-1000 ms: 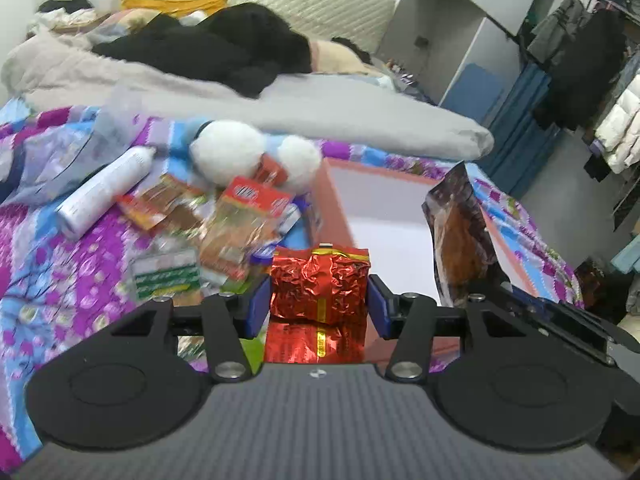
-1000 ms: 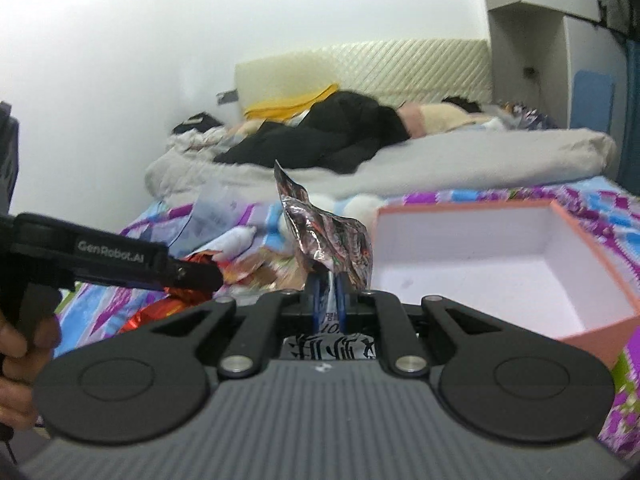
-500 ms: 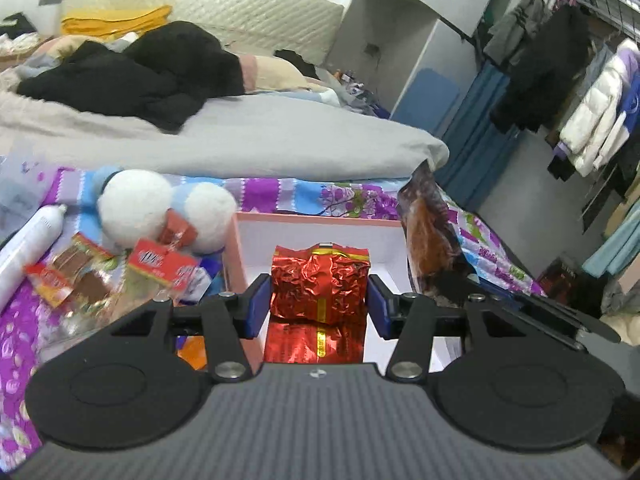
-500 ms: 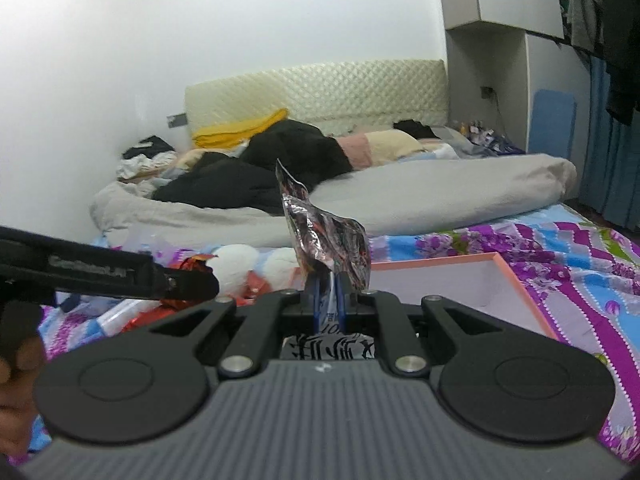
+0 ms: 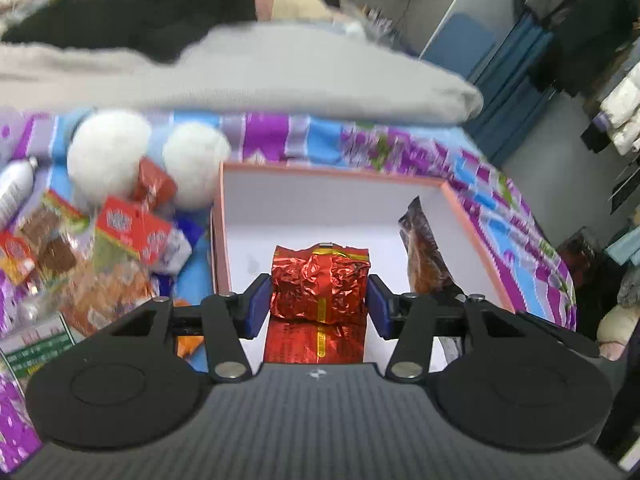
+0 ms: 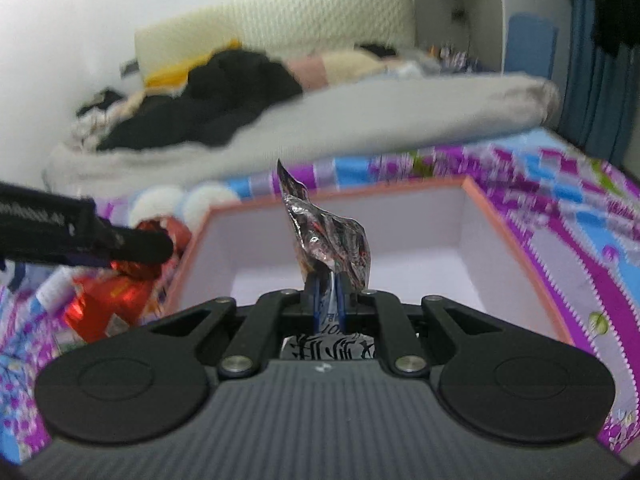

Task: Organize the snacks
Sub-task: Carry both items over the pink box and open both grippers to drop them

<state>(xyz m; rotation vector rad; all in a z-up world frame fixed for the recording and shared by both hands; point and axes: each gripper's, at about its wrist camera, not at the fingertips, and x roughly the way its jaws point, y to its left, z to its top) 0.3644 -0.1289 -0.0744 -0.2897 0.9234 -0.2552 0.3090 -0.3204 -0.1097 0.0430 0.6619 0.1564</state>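
Purple, blue and white patchwork covers the bedspread (image 5: 280,136) that everything lies on, and a grey quilt (image 5: 248,68) is bunched across its far side with dark clothes (image 5: 132,12) heaped beyond it against a padded cream headboard (image 6: 280,16). To the right of the bed the room shows a blue curtain (image 5: 504,80) and hanging coats (image 5: 588,20); both views are blurred. An open box (image 5: 320,170) with salmon-pink edges and a white inside sits on the bedspread, its floor bare where it shows. Left of it lies a loose heap of snacks (image 5: 100,248), mostly red and orange wrappers, with two white fluffy balls (image 5: 108,152) behind them and a white bottle (image 5: 14,184) at the far left. The left gripper (image 5: 318,300) has its blue fingers clamped on the sides of a crinkled red foil packet (image 5: 320,284) with a gold band, held above the near part of the box. The right gripper (image 6: 328,300) has its fingers nearly together, pinching the lower end of a silvery foil packet (image 6: 328,236) that stands upright and twisted above them, in front of the box's near edge; from the left wrist view its brown side (image 5: 424,256) shows at the right of the box.
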